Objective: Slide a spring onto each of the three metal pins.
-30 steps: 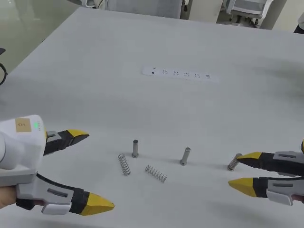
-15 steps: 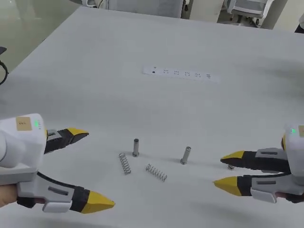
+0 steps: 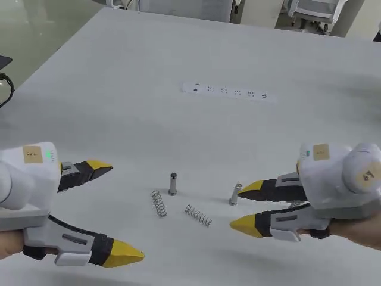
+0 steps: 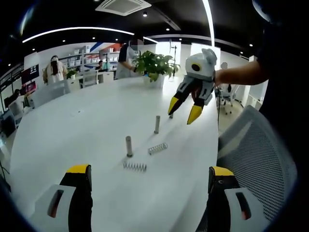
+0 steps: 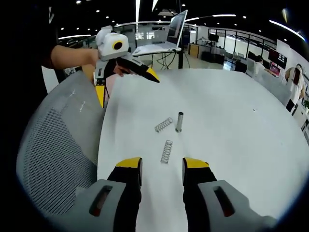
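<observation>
White tabletop (image 3: 119,119) carried two loose springs (image 3: 158,204) beside upright metal pins (image 3: 172,183); the nearer spring (image 3: 197,215) lay just ahead of the right gripper (image 3: 243,205), its fingers slightly parted and empty, the left gripper (image 3: 116,213) spread wide

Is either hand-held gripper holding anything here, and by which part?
Nothing is held: the left hand-held gripper and right hand-held gripper both stand open and empty, two springs lying loose on the table.

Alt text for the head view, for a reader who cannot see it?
Open right gripper is beside an upright metal pin on a white table; open left gripper hangs at lower left. A second pin and two loose springs sit between them.
</observation>
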Motion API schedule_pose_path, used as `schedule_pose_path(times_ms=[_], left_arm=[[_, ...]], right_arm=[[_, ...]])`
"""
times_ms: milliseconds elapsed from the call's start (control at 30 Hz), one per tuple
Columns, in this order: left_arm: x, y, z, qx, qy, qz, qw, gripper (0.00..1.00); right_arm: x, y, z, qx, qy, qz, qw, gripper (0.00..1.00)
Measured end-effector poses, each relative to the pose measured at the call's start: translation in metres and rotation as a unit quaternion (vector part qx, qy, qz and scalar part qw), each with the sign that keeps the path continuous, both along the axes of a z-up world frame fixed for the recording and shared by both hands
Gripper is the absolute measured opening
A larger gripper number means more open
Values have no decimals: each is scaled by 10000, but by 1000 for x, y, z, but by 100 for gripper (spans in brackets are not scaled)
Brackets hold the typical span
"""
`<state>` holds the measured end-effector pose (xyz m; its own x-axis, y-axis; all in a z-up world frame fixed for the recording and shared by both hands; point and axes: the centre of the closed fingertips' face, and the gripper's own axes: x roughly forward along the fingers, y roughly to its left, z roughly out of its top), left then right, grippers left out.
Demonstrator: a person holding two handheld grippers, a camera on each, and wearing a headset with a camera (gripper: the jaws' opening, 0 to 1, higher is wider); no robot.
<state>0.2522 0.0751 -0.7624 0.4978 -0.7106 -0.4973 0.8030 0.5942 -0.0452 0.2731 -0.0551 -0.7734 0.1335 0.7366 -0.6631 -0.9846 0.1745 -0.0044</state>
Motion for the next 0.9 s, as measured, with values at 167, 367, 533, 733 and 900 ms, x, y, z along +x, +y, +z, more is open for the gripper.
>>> schedule_pose_path(times_ms=[167,367,533,733,900], left_arm=[[0,2,0,0,5,22,10000,98],[0,5,0,-11,9,62,10000,98],[-1,5,-2,-17,28,58,10000,98],[-1,6,-3,-18,39,61,10000,98],[-1,8,-3,-16,42,76,10000,98]], right_arm=[[0,17,-5,-109,-27,154,9998,31],[1,29,-20,-323,42,164,9993,27],[2,37,-32,-460,76,119,9988,27],[8,42,-45,-608,132,-114,9980,26],[10,43,-53,-651,249,-235,9973,25]])
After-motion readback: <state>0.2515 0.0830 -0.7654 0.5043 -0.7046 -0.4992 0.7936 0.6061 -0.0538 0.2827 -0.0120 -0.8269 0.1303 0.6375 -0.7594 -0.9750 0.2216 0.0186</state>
